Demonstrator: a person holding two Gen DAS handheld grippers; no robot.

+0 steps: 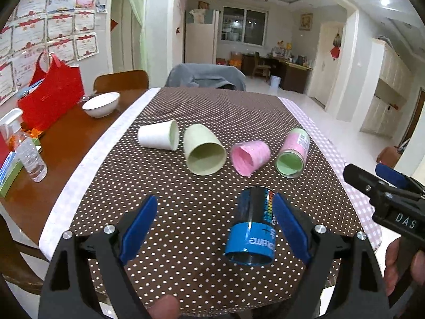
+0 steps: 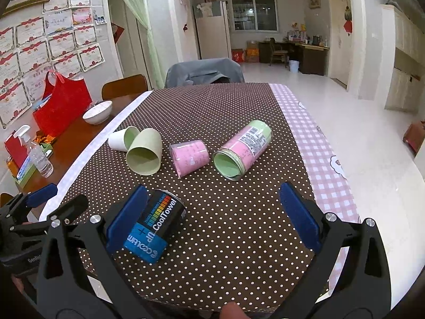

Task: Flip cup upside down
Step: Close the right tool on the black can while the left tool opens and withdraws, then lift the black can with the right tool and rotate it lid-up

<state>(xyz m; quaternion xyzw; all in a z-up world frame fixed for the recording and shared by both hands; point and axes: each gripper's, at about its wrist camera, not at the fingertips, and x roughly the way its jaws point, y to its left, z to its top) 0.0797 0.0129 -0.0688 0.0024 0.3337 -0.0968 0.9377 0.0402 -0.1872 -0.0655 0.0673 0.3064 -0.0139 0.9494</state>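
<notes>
Both sets of jaws stand wide and hold nothing. The left gripper and the right gripper hover low over the near end of the dotted cloth, side by side.

The blue can lies on its side near the table's front edge, in the ground between the two tools. In the left view it rests just inside that tool's right finger, apparently touching or very near the pad. In the right view the same can sits against that tool's left finger. Neither tool has it centred in its opening.

Long axis: runs roughly toward and away from the cameras, slightly skewed, open mouth toward the person in the left view.

Four more cups lie toppled in a row farther back: white cup, green cup, pink cup, pink tube.

Judgement: the can is the nearest candidate and about equally near both tools. Either must shift sideways to bracket it across its width before closing.

Risk: the round body may roll under a one-sided push.
</notes>
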